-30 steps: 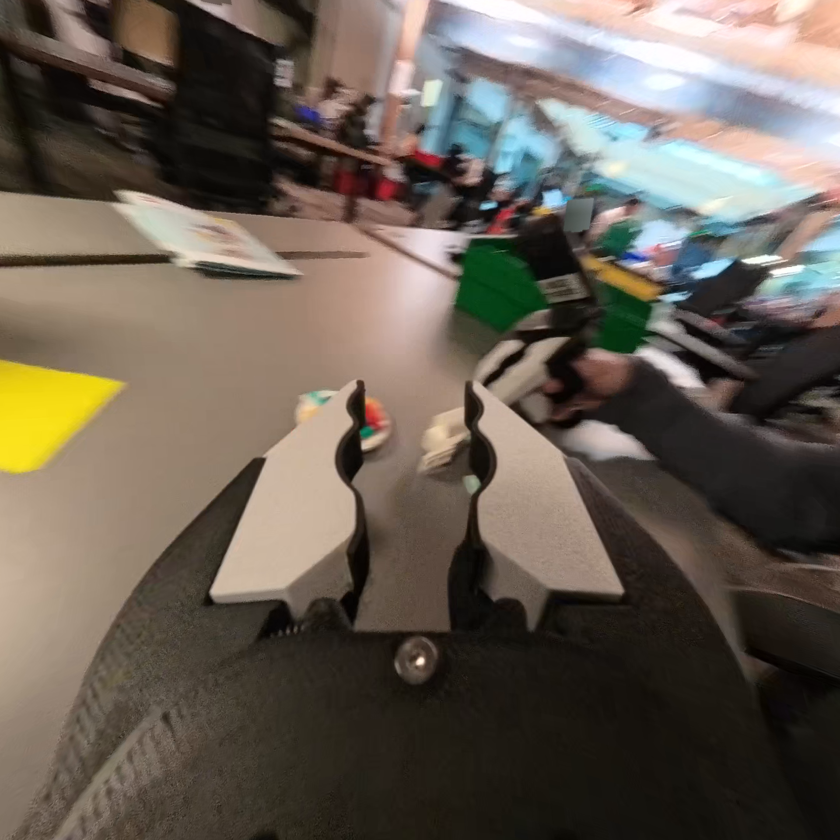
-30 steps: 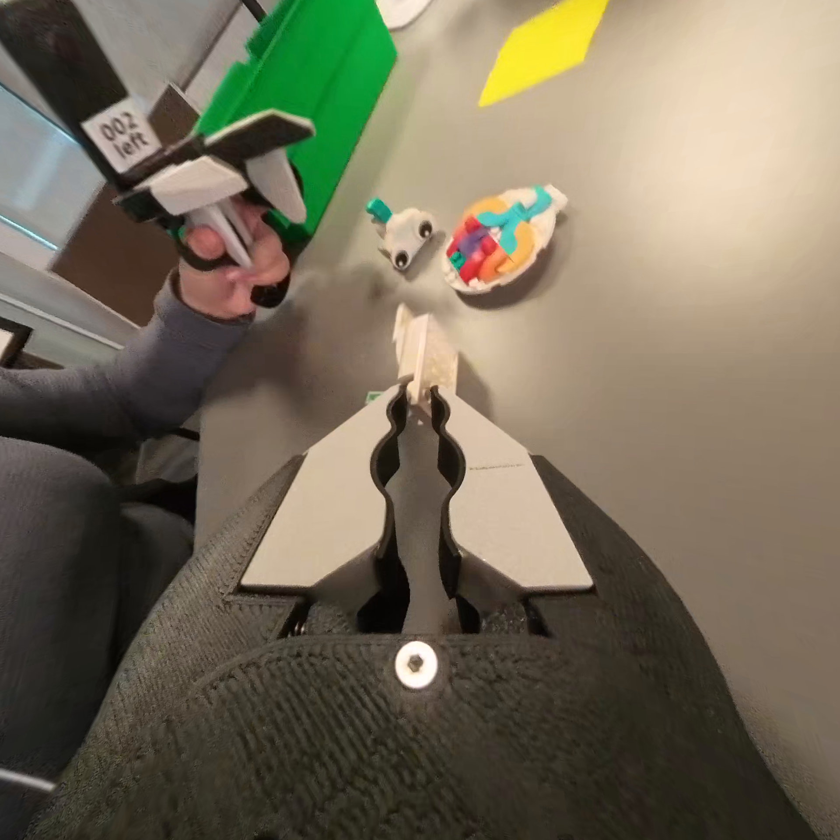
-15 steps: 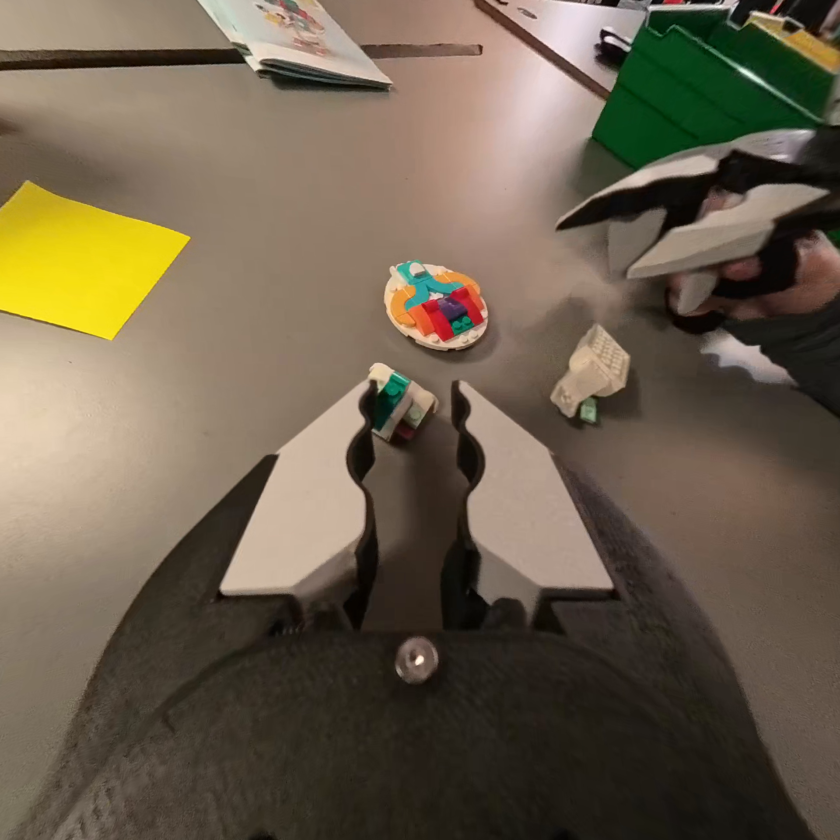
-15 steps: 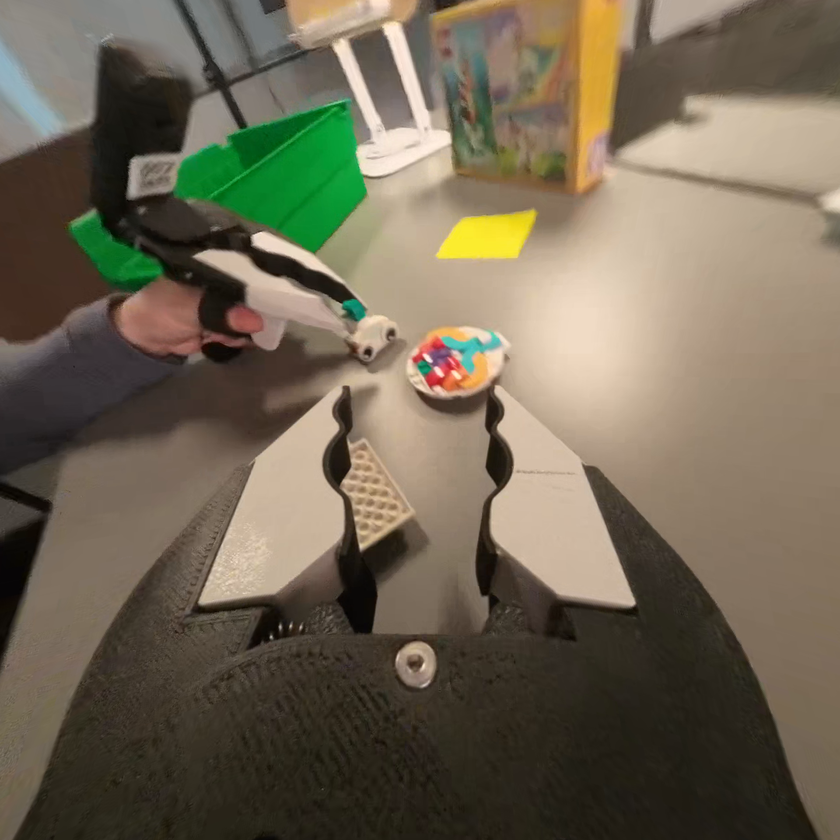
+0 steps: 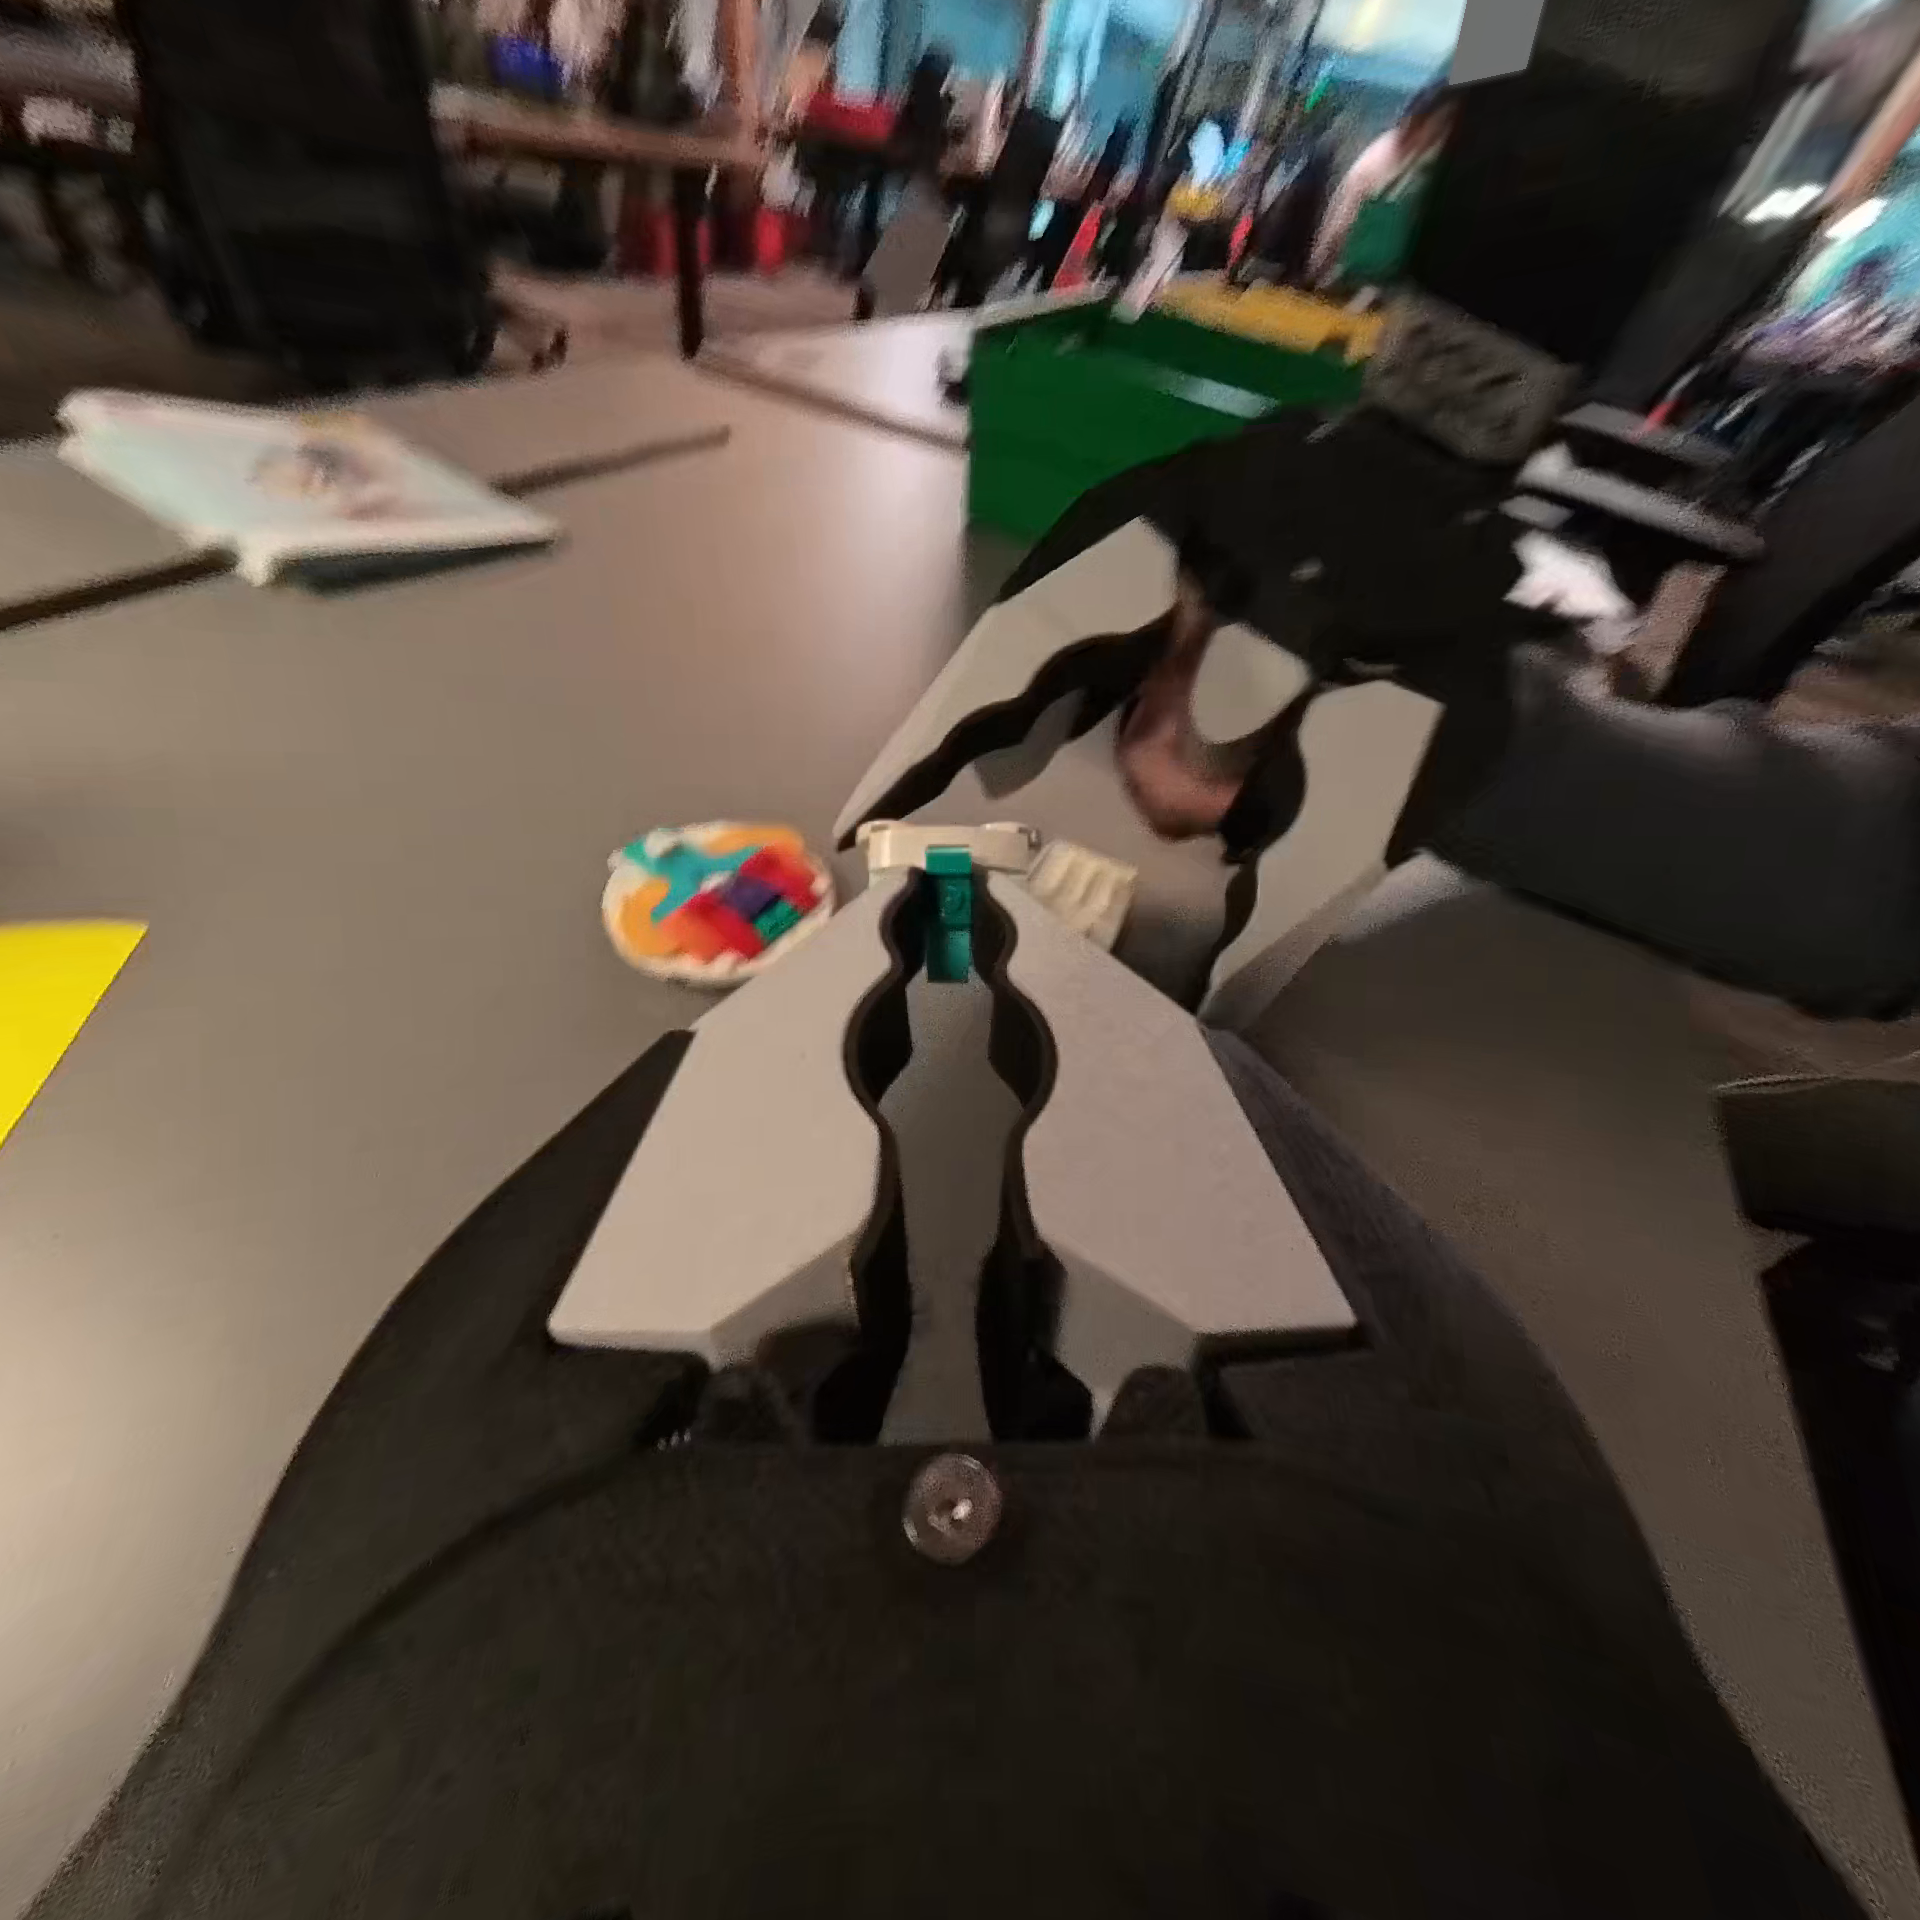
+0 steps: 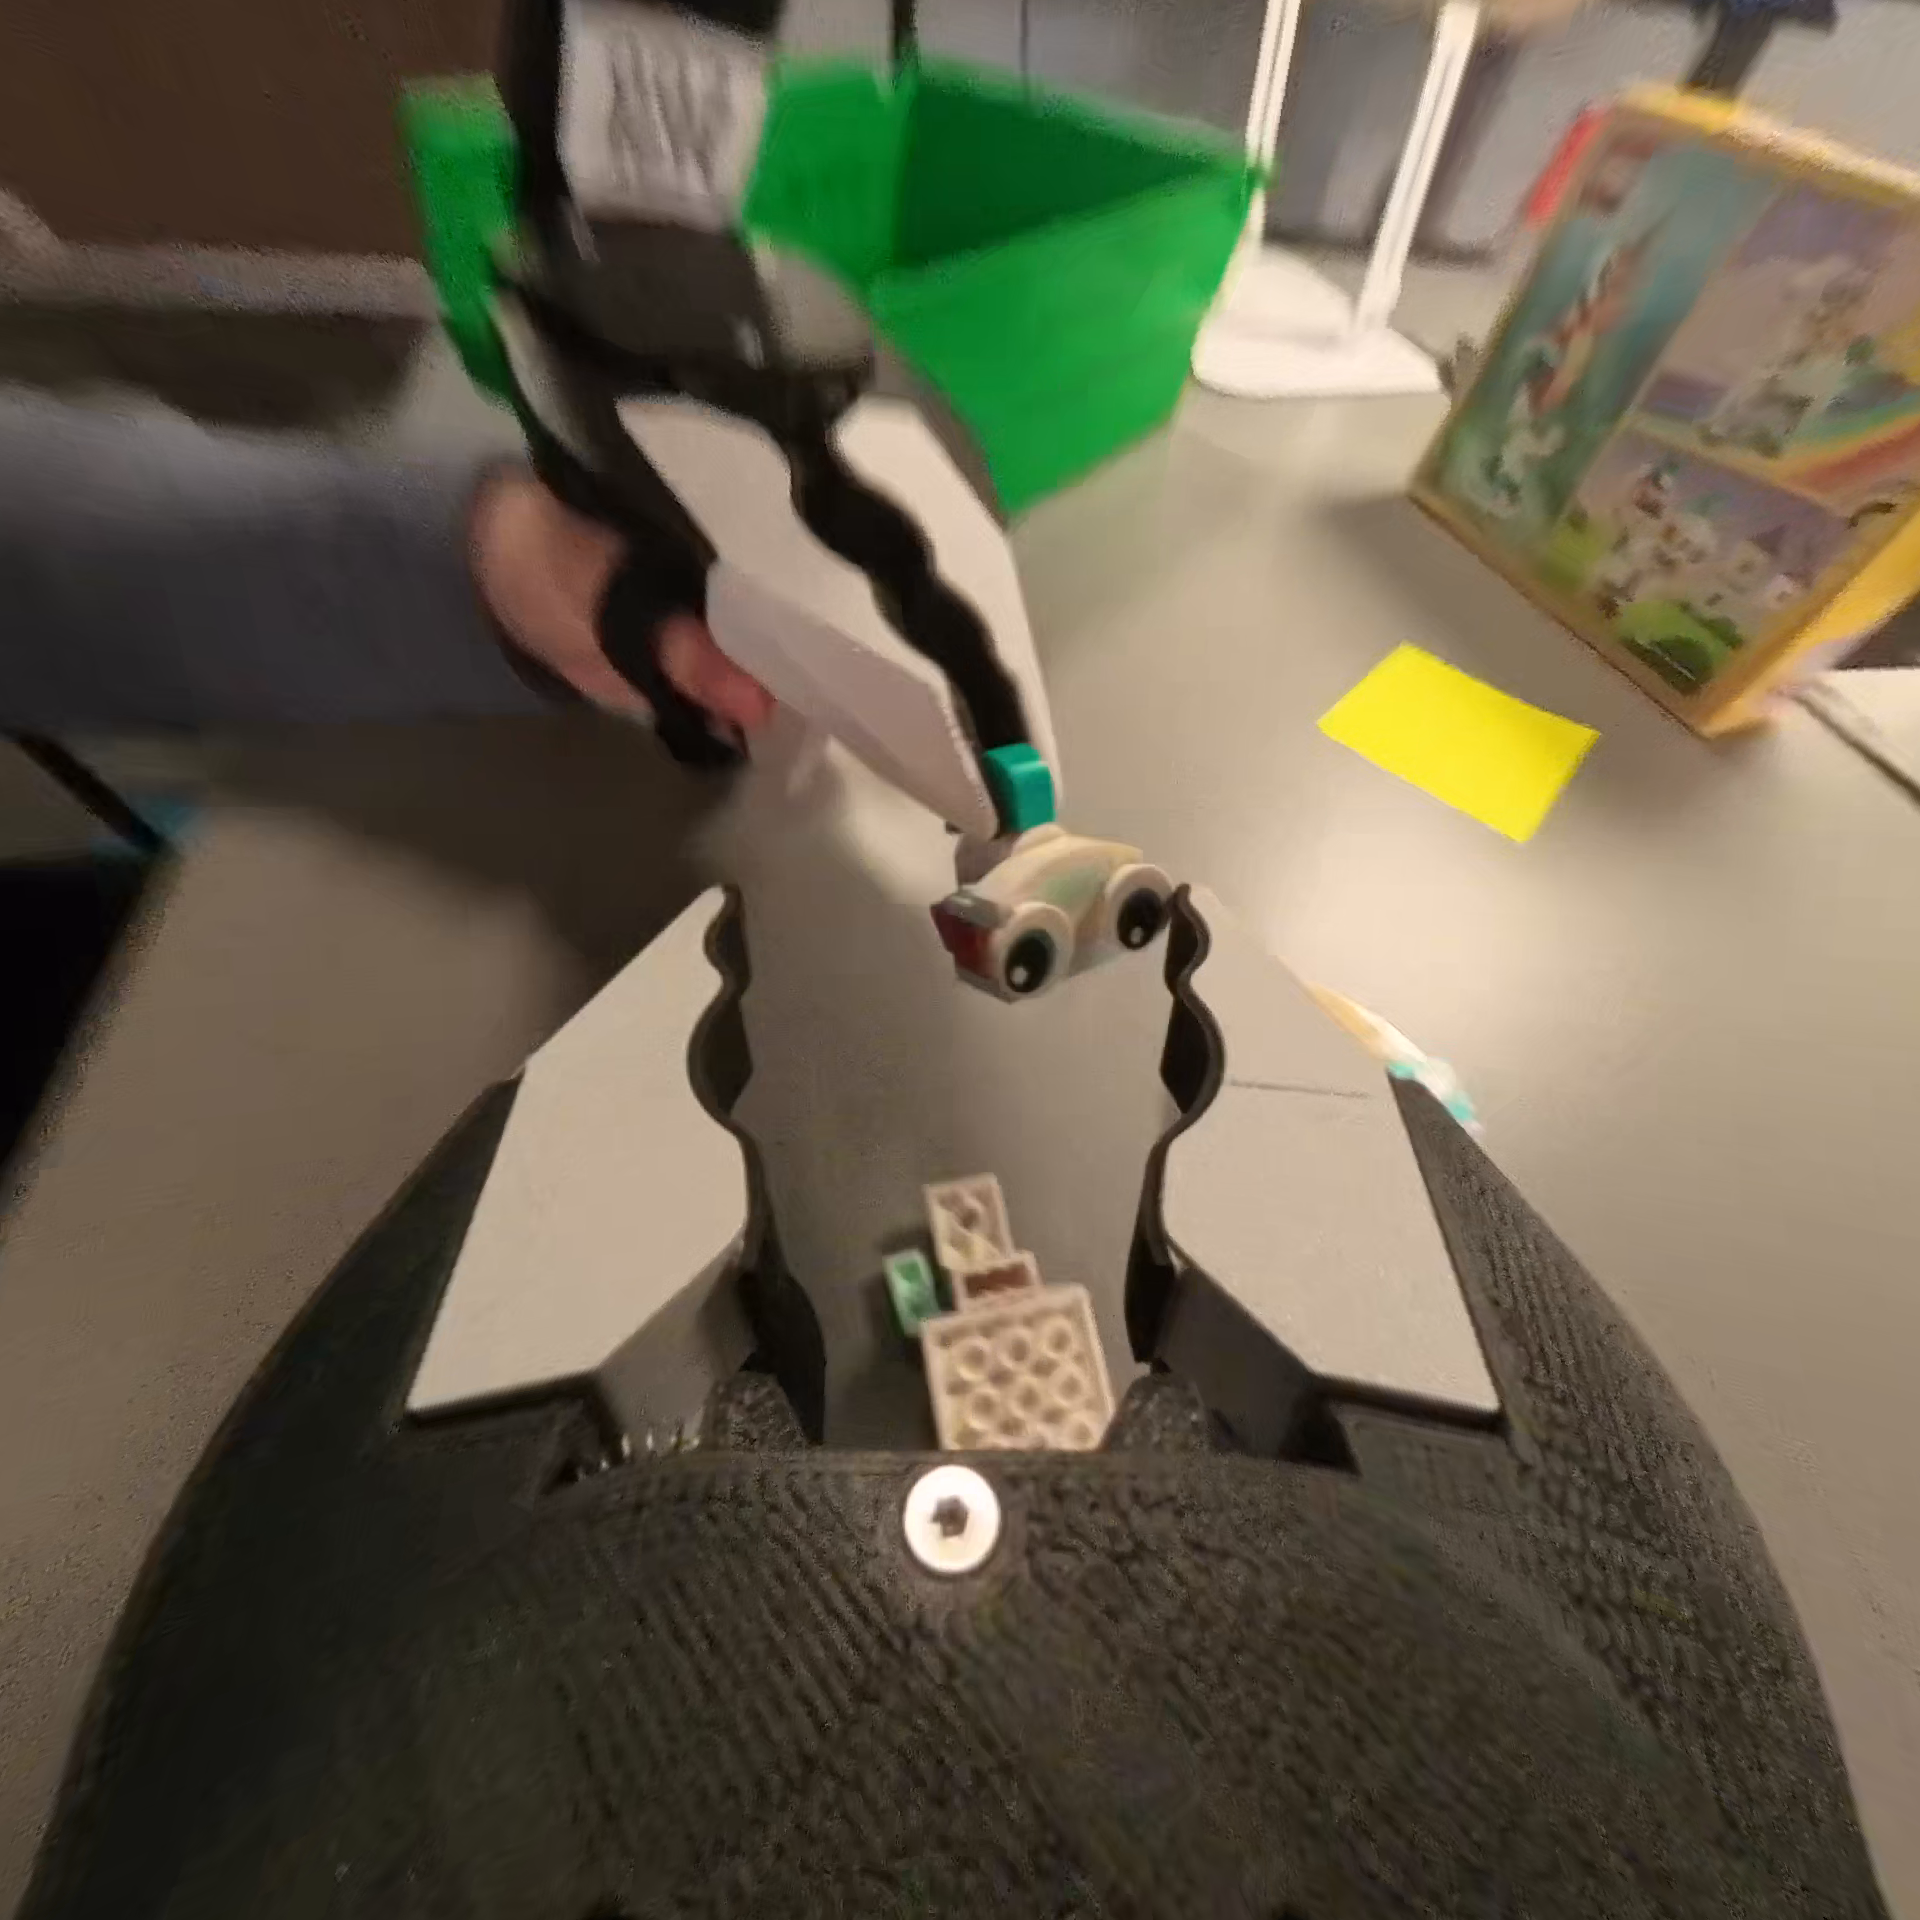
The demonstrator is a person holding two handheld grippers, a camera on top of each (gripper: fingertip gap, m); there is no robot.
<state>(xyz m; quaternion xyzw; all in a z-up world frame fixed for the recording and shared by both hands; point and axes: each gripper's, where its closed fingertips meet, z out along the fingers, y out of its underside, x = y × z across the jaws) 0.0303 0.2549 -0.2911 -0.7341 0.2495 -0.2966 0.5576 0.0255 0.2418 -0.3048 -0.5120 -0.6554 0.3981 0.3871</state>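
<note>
My left gripper (image 5: 948, 896) is shut on the teal stub (image 5: 948, 925) of a small white brick head with two eyes (image 6: 1049, 914) and holds it off the grey table. In the right wrist view the left gripper (image 6: 992, 805) hangs the head between my right gripper's tips. My right gripper (image 6: 956, 914) is wide open and empty. A white studded brick piece (image 6: 1013, 1351) lies on the table between its fingers, near their base. A round white plate of coloured bricks (image 5: 717, 899) lies just left of the held head.
A green bin (image 6: 997, 281) stands behind the left gripper. A yellow paper square (image 6: 1455, 748), a picture box (image 6: 1704, 416) and a white stand (image 6: 1320, 343) are at the back right. A booklet (image 5: 301, 494) lies far left. A person's hand and grey sleeve hold each gripper. The tips of both grippers are at nearly the same place.
My left gripper has shut on the teal stub and lifted the head off the table. My right gripper let go of the white piece, opened wide and moved over it.
</note>
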